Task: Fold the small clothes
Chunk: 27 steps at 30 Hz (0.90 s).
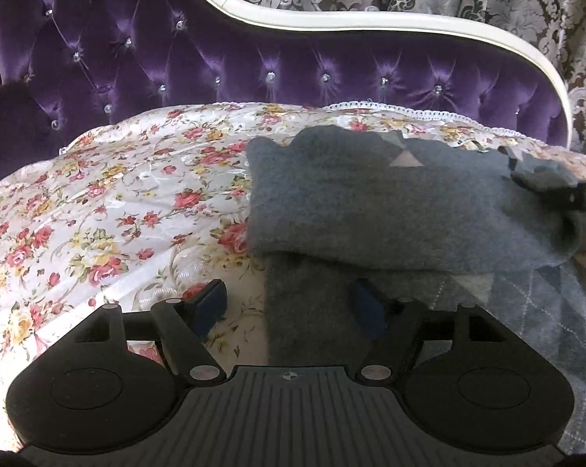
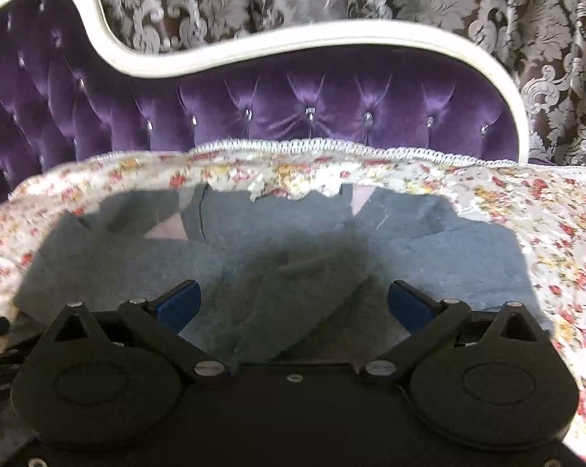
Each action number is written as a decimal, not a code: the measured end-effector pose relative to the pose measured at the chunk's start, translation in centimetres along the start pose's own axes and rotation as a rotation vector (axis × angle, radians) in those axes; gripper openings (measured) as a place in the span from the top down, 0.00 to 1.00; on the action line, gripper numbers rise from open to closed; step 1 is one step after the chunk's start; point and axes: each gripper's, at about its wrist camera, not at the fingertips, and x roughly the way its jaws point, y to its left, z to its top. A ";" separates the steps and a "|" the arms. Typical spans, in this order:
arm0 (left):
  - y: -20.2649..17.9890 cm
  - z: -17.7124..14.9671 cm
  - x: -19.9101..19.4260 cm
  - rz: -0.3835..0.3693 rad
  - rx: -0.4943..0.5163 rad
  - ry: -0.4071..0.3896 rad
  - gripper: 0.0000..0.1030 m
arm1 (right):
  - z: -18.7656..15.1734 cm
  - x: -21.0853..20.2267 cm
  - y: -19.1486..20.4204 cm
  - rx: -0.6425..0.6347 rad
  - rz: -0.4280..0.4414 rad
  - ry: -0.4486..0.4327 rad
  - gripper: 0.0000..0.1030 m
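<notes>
Grey sweater [image 1: 371, 202] lies on the floral bedspread [image 1: 98, 214], one fold made. My left claw [image 1: 289, 311] hangs spread, empty, over its near-left edge; my right claw [image 2: 293, 303] gapes over bunched knit. Next, I judge: pinch an edge, fold again. Sweater's right side is cut off.

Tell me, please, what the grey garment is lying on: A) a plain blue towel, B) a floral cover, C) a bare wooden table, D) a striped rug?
B: the grey garment lies on a white floral cover printed with red and yellow roses, in front of the purple backrest.
</notes>
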 end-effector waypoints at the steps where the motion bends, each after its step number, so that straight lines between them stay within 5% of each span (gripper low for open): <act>1: 0.1 -0.1 0.0 -0.004 -0.005 0.000 0.30 | 0.0 0.3 -0.1 -0.011 -0.018 0.009 0.06; 5: -0.1 -0.2 0.3 0.001 0.000 -0.008 0.29 | -0.5 0.6 -2.4 -0.030 -0.122 0.040 0.11; 12: -0.1 -0.3 0.3 0.001 0.002 -0.016 0.29 | -1.9 -1.9 -8.9 0.128 -0.220 0.053 0.11; 18: -0.2 -0.3 0.3 0.001 0.004 -0.019 0.29 | -1.2 -3.5 -9.9 0.212 -0.116 -0.057 0.11; 27: -0.2 -0.4 0.2 0.005 0.009 -0.025 0.29 | -1.0 0.0 -10.8 0.273 -0.045 0.020 0.31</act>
